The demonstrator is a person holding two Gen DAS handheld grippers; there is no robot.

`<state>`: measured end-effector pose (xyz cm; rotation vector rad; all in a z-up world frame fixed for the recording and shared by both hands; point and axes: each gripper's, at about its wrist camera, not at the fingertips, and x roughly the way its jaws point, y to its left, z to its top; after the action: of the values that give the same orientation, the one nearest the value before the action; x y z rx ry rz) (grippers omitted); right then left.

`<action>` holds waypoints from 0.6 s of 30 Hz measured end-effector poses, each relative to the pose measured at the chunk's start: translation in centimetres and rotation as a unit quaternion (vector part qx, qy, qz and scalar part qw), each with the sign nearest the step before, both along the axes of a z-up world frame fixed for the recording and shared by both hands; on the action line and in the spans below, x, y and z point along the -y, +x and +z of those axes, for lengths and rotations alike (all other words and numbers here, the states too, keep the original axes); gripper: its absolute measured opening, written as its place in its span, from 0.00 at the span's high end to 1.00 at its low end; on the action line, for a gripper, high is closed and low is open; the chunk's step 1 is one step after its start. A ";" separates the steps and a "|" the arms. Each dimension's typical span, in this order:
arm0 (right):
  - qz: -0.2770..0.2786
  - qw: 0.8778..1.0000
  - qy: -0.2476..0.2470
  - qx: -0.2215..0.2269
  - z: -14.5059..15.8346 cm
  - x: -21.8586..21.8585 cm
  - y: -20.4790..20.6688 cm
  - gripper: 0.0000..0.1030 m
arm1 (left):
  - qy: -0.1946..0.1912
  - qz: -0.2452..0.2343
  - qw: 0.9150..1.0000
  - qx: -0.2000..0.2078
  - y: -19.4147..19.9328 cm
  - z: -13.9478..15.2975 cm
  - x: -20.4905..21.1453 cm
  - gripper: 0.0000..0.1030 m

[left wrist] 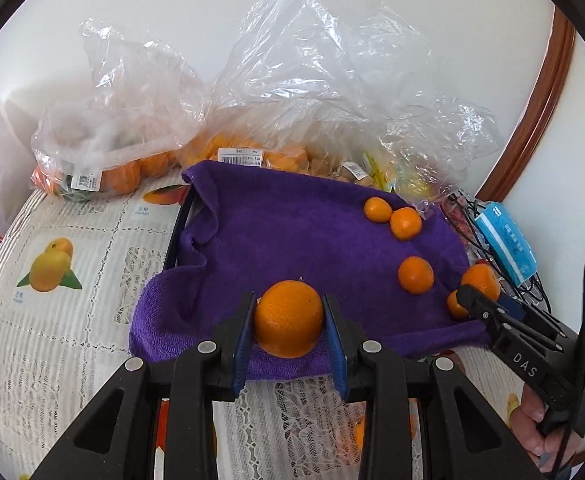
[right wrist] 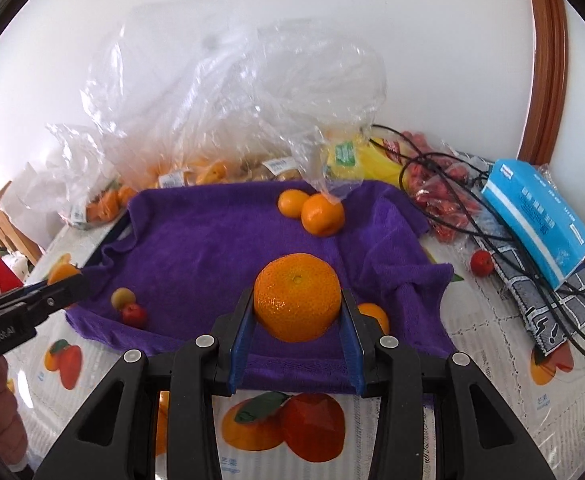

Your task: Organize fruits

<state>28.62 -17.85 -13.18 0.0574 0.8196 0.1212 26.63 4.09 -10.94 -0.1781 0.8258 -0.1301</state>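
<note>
The right gripper (right wrist: pixel 297 310) clamps a large orange (right wrist: pixel 297 296) between its blue pads, above a purple towel (right wrist: pixel 212 248) spread on a fruit-print tablecloth (right wrist: pixel 492 344). 2 oranges (right wrist: pixel 312 208) touch each other at the towel's far edge. Clear bags (right wrist: pixel 212 120) stand behind. The left gripper (right wrist: pixel 66 284) enters from the left, holding another orange (right wrist: pixel 62 272). A blue box (right wrist: pixel 540 212) lies at right.

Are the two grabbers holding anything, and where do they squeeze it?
Yes. The left gripper holds an orange by its two sides. The right gripper holds another orange, also squeezed at its sides.
</note>
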 end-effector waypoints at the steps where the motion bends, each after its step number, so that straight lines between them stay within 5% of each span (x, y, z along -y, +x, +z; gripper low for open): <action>1: 0.001 1.000 0.001 -0.001 -0.2 0.0 0.1 0.61 | 0.001 0.000 1.000 0.002 0.0 0.0 0.0 0.70; 18: 0.015 1.000 -0.015 -0.019 -2.3 -1.4 0.4 0.61 | -0.006 0.010 1.000 0.001 0.3 -0.1 -0.6 0.70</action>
<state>29.02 -16.46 -15.46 0.0194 0.8604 0.1367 26.88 4.66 -11.02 -0.1963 0.8217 -0.1167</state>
